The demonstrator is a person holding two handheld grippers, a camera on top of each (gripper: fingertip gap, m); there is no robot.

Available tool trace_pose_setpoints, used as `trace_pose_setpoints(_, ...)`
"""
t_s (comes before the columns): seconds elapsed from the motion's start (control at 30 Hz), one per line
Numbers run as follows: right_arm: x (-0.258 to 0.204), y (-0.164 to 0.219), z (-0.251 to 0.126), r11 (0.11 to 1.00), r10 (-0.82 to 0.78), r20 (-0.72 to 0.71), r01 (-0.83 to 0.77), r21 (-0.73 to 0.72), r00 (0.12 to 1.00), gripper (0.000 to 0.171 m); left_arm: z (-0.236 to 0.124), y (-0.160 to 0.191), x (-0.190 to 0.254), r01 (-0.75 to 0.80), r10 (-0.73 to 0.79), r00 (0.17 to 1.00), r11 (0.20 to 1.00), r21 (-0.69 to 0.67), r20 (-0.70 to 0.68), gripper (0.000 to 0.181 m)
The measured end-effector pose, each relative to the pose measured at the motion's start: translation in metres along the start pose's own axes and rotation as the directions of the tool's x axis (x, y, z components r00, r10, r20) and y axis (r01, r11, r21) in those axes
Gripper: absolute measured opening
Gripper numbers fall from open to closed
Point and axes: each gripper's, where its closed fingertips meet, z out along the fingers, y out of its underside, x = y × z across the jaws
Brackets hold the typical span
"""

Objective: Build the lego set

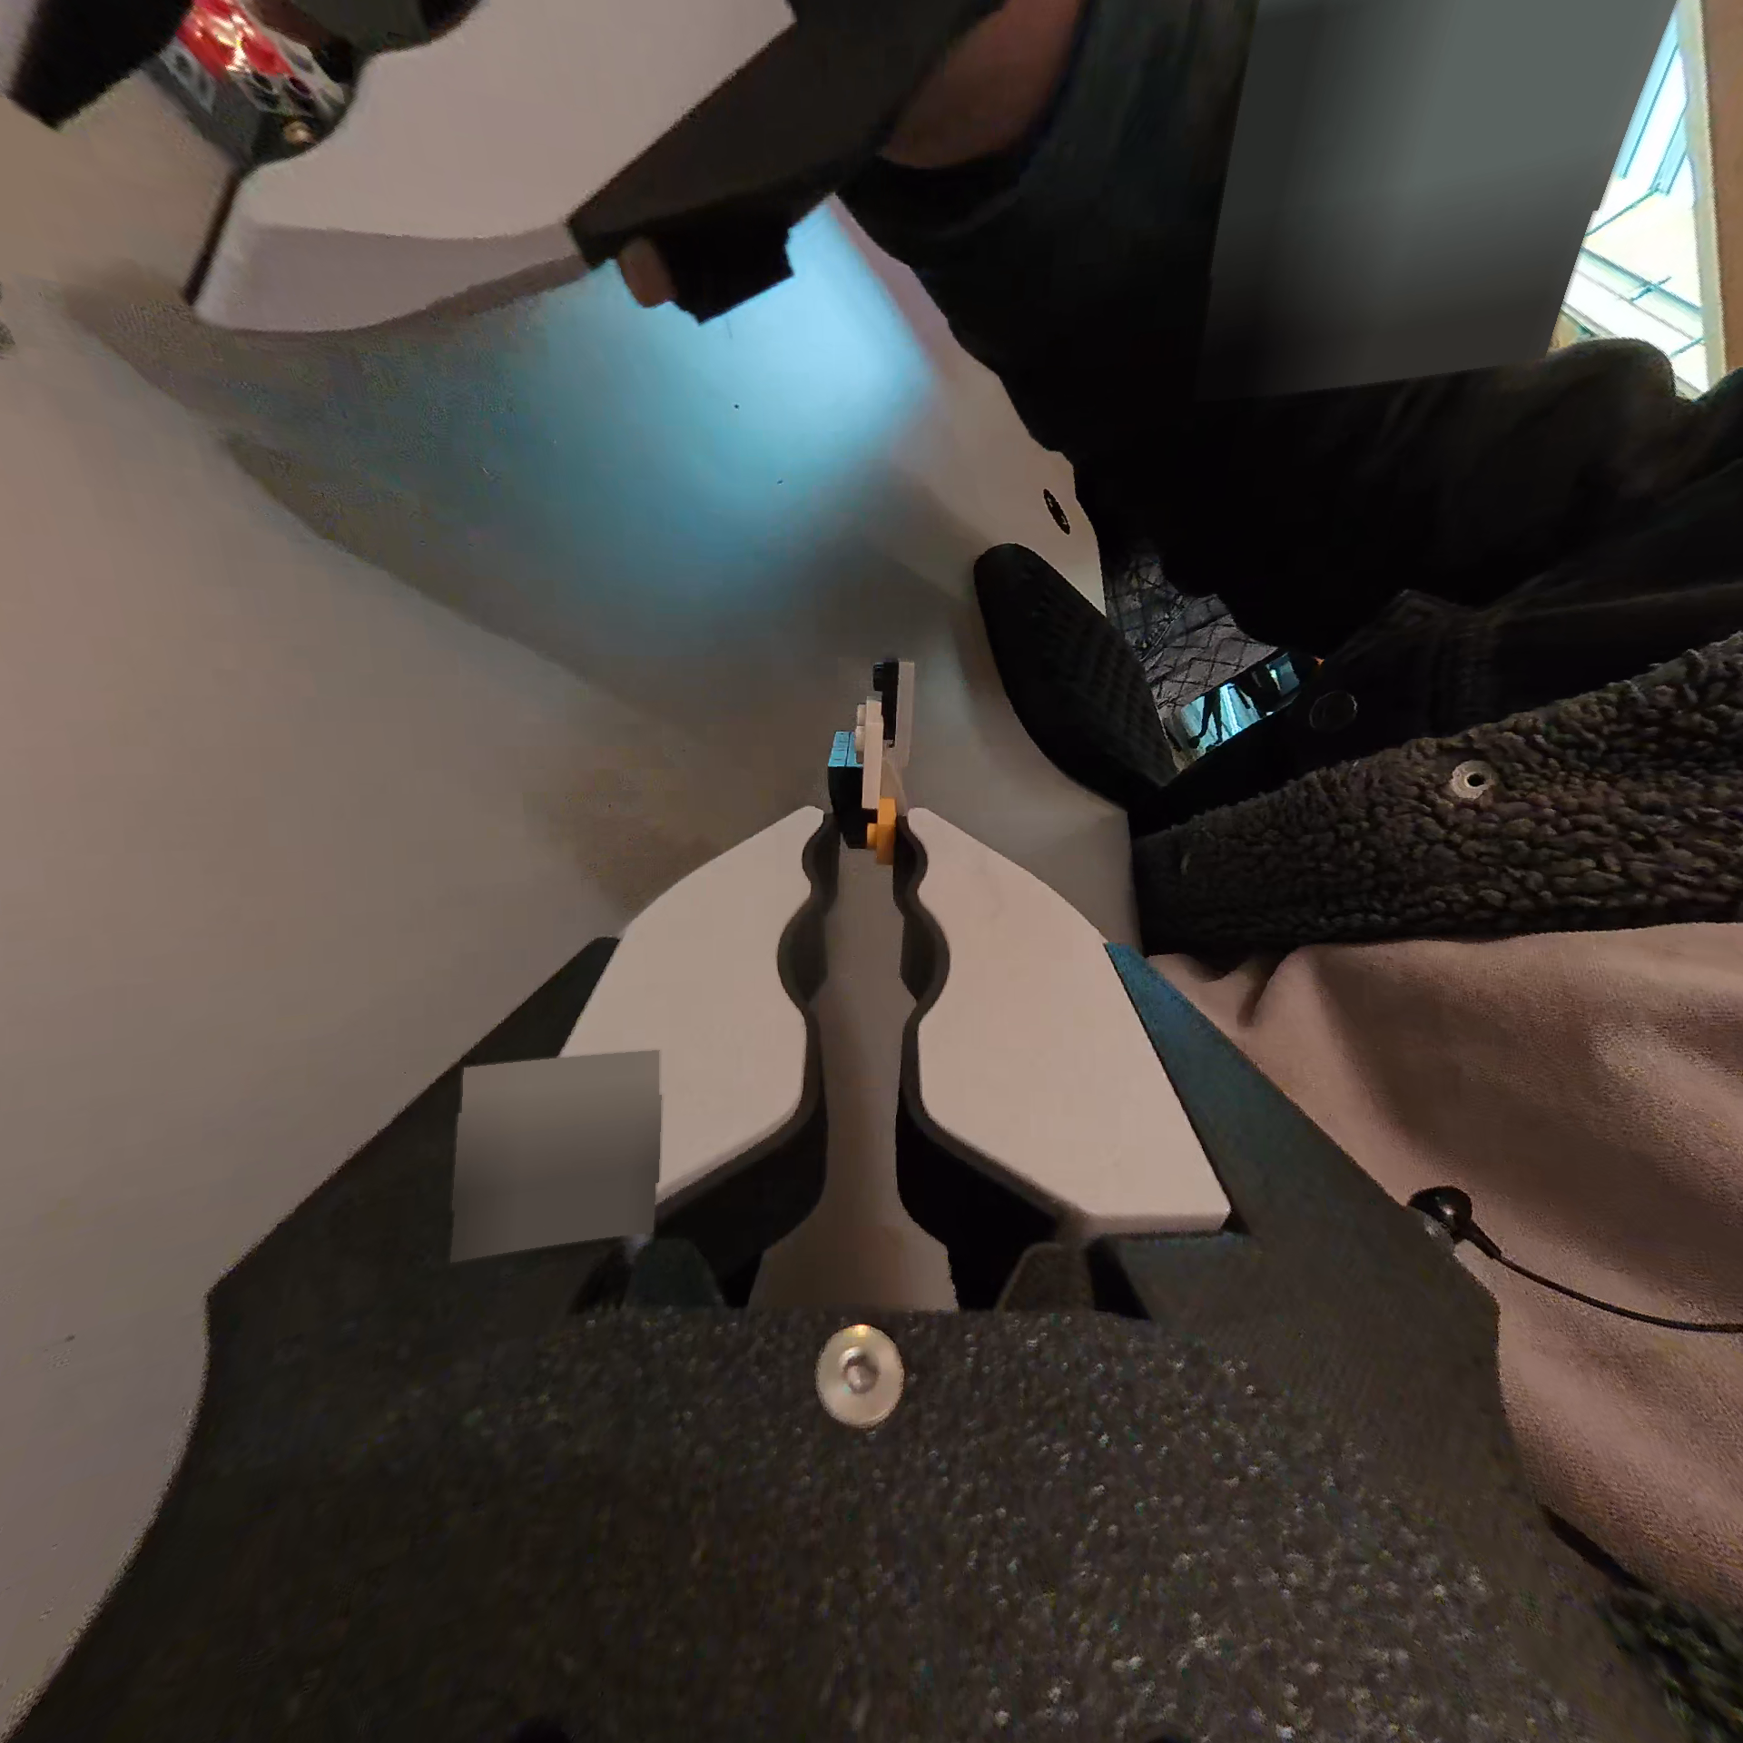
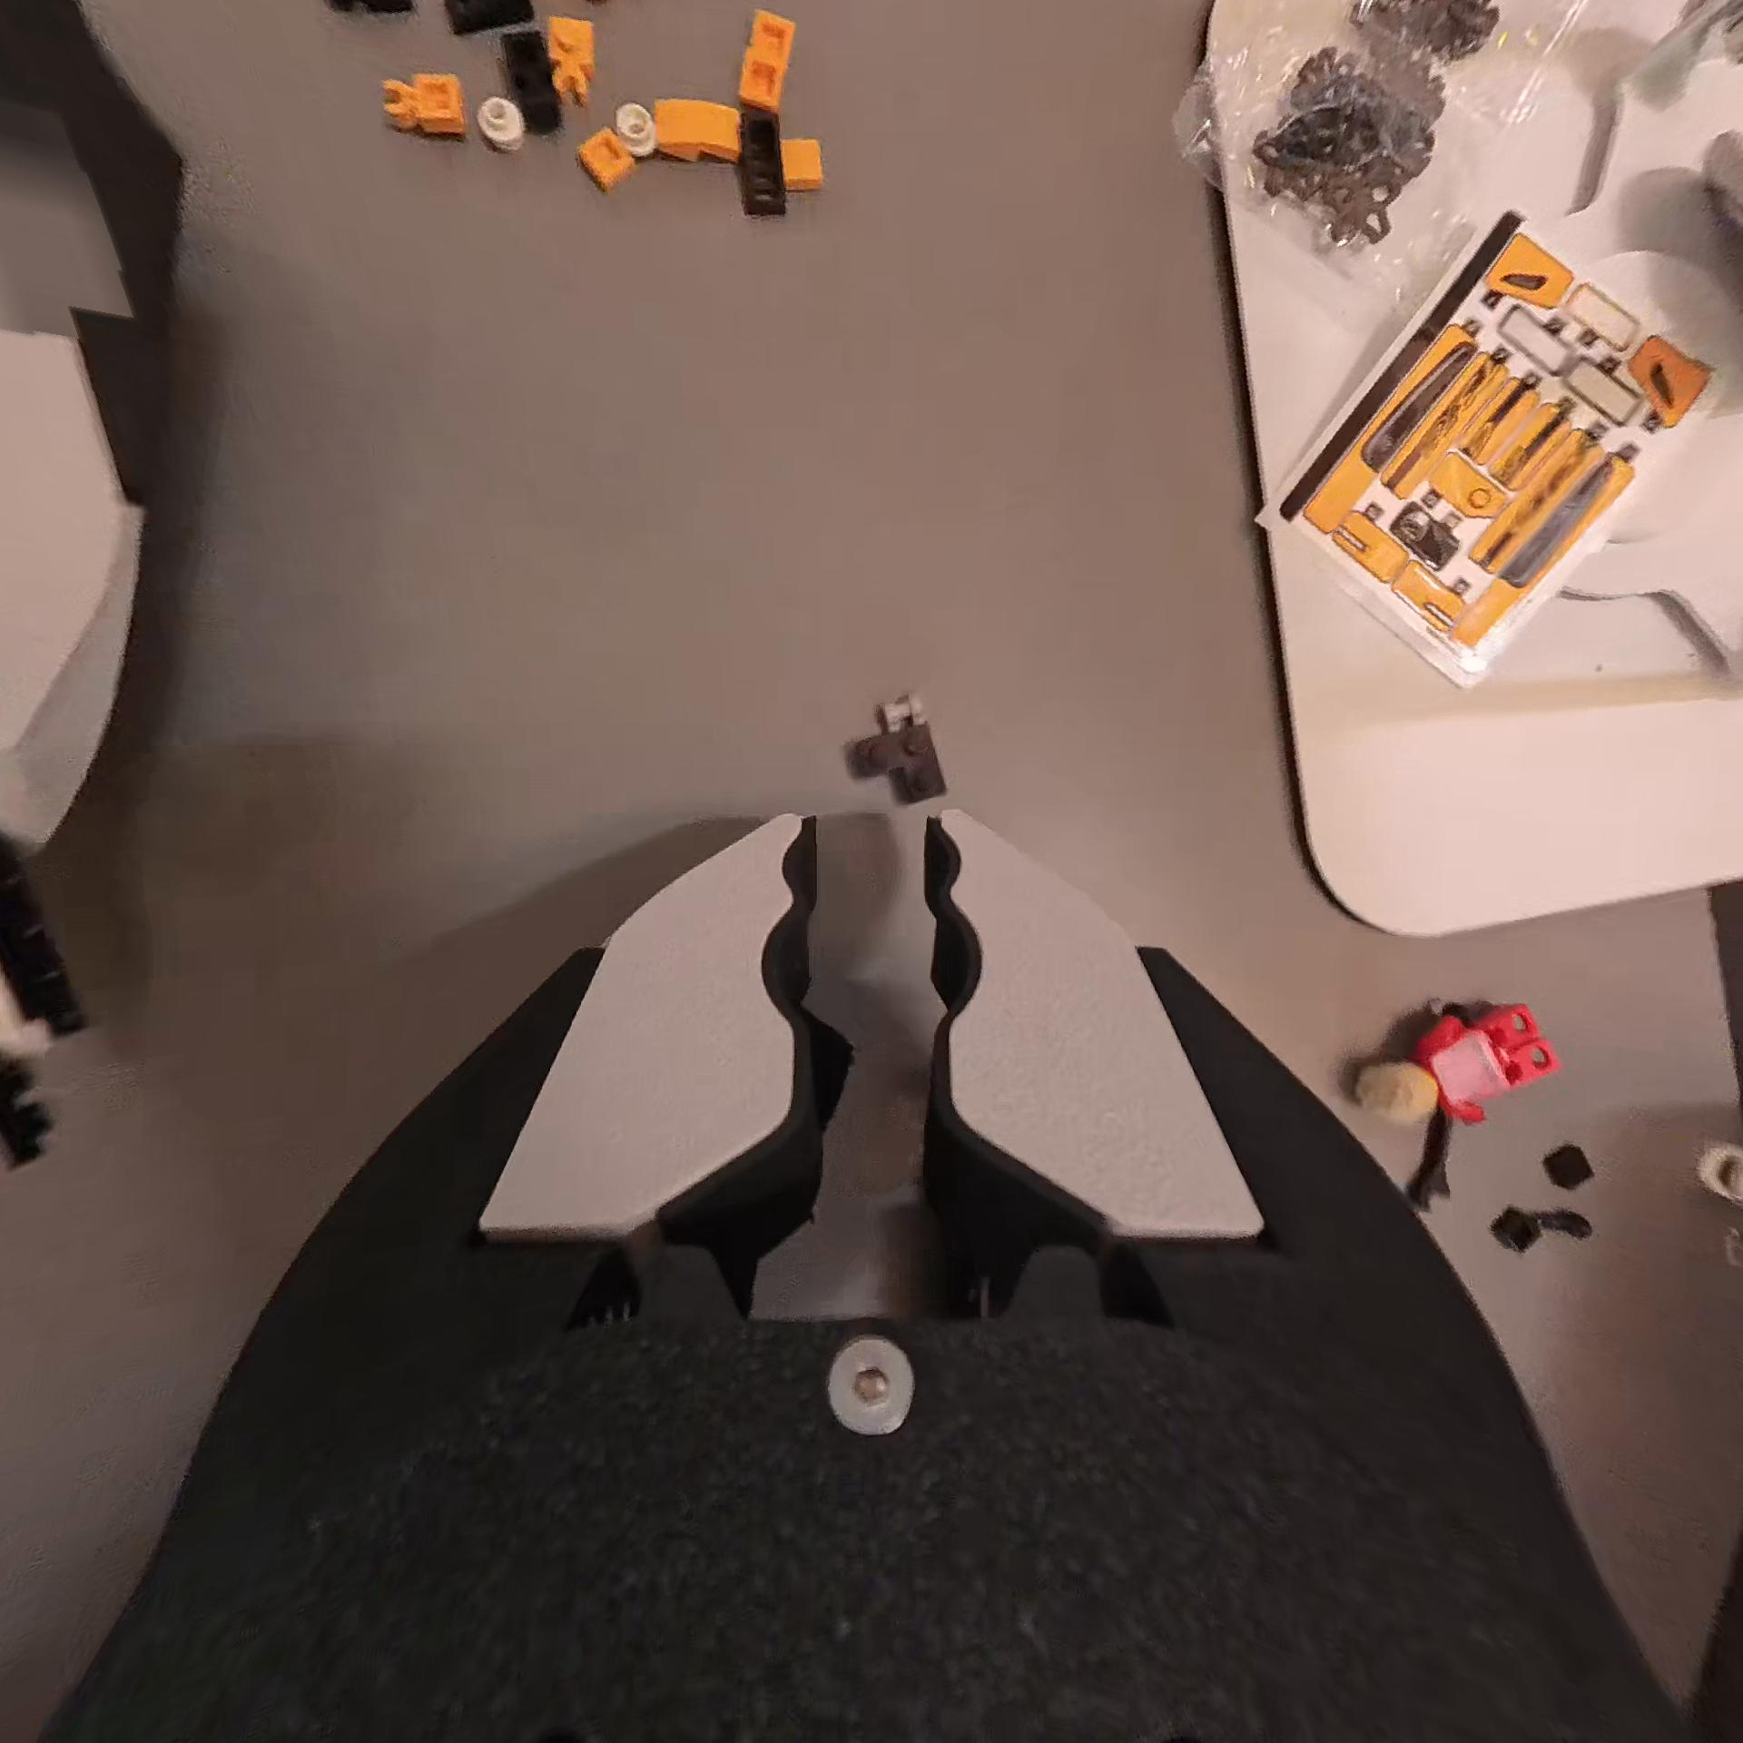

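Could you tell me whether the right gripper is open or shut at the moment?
Open: the right gripper shows a clear gap between its fingertips, holding nothing, just short of a small dark piece.

Left claw (image 1: 866, 830) around lego assembly (image 1: 872, 755)

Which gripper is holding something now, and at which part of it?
The left gripper pinches a small black, white, blue and orange lego assembly at its near orange-and-black end. The right gripper is open and empty.
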Motion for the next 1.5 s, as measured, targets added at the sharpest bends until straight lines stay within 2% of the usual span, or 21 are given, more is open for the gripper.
trace_pose_setpoints(0.13,0.007,0.002,0.016,0.998,0.009,0.057,-0.005,-0.066,0.998,0.025,0.000,0.001,-0.001,0.011,-0.011,1.000,1.000,-0.006,0.003,0.010)
trace_pose_setpoints(0.3,0.001,-0.001,0.020,0.997,0.003,0.141,0.008,-0.072,0.990,0.016,0.000,0.012,-0.011,0.053,-0.048,0.997,0.996,-0.071,0.060,0.010)
trace_pose_setpoints(0.43,-0.029,-0.001,0.010,0.999,-0.012,0.238,0.021,-0.038,0.971,0.016,0.001,0.021,-0.010,0.056,-0.044,0.995,0.989,-0.136,0.084,0.010)
trace_pose_setpoints(0.63,-0.094,-0.002,-0.025,0.996,-0.064,0.372,0.039,0.075,0.926,0.016,-0.002,0.027,-0.009,0.015,0.016,0.990,0.977,-0.214,0.141,0.016)
trace_pose_setpoints(0.9,-0.117,0.001,-0.034,0.989,-0.064,0.356,0.013,0.144,0.932,0.016,-0.020,0.034,-0.019,-0.052,0.129,0.966,0.946,-0.319,0.225,0.020)
trace_pose_setpoints(0.97,-0.121,-0.003,-0.037,0.985,-0.087,0.344,0.028,0.172,0.935,0.016,-0.028,0.028,-0.020,-0.087,0.165,0.958,0.947,-0.308,0.236,0.021)
trace_pose_setpoints(1.07,-0.129,-0.011,-0.044,0.976,-0.113,0.358,0.037,0.214,0.927,0.016,-0.032,0.005,-0.011,-0.207,0.246,0.948,0.958,-0.197,0.203,0.018)
trace_pose_setpoints(1.13,-0.135,-0.014,-0.048,0.974,-0.089,0.410,-0.007,0.228,0.908,0.016,-0.032,-0.004,-0.001,-0.385,0.416,0.888,0.905,-0.179,0.194,0.016)
trace_pose_setpoints(1.27,-0.139,-0.018,-0.058,0.961,-0.038,0.532,-0.114,0.251,0.846,0.016,-0.028,-0.004,0.012,-0.688,0.733,0.650,0.679,-0.256,0.200,0.017)
trace_pose_setpoints(1.33,-0.144,-0.019,-0.064,0.955,-0.023,0.598,-0.159,0.249,0.801,0.016,-0.024,-0.005,0.020,-0.758,0.801,0.564,0.599,-0.257,0.200,0.019)
trace_pose_setpoints(1.5,-0.153,-0.021,-0.069,0.952,0.014,0.716,-0.228,0.204,0.698,0.016,-0.018,-0.006,0.034,-0.847,0.880,0.431,0.471,-0.247,0.202,0.018)
